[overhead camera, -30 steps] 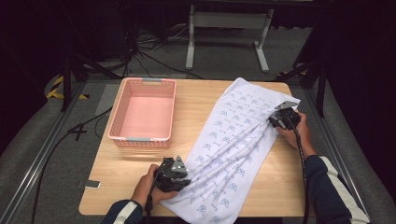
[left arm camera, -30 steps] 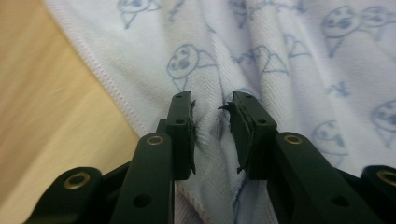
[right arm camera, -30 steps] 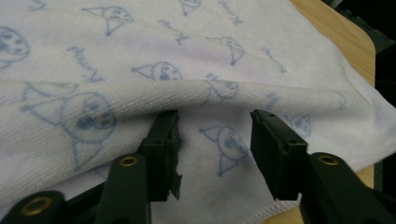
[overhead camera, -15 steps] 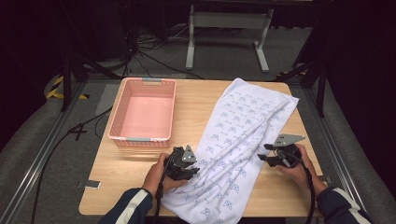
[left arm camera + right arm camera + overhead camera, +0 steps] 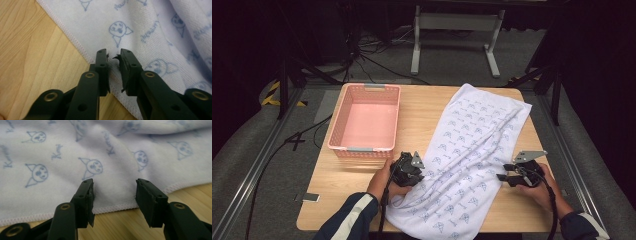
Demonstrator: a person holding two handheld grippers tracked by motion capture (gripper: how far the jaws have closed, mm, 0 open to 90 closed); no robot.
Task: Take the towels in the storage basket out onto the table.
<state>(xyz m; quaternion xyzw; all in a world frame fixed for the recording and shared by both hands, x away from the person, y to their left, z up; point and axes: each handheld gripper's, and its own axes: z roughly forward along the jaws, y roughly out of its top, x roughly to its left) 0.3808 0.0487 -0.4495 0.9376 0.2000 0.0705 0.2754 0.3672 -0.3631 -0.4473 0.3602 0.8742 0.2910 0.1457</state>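
A white towel (image 5: 472,150) with small blue face prints lies crumpled along the table, from the far right corner to the near edge. My left gripper (image 5: 418,174) sits at the towel's near left hem. In the left gripper view, my left gripper (image 5: 114,56) has its jaws a narrow gap apart over the stitched hem of the towel (image 5: 150,30), which lies flat. My right gripper (image 5: 503,176) rests at the towel's right edge. Seen in the right gripper view, my right gripper (image 5: 115,187) stands wide open astride the hem of the towel (image 5: 75,150).
A pink plastic basket (image 5: 362,149) stands at the left of the wooden table (image 5: 422,115), with nothing in it. Bare wood lies between the basket and the towel. Cables and a metal stand are on the floor beyond the table.
My right gripper has come back from the towel's far right corner to its near right edge. My left gripper has shifted slightly forward along the left hem.
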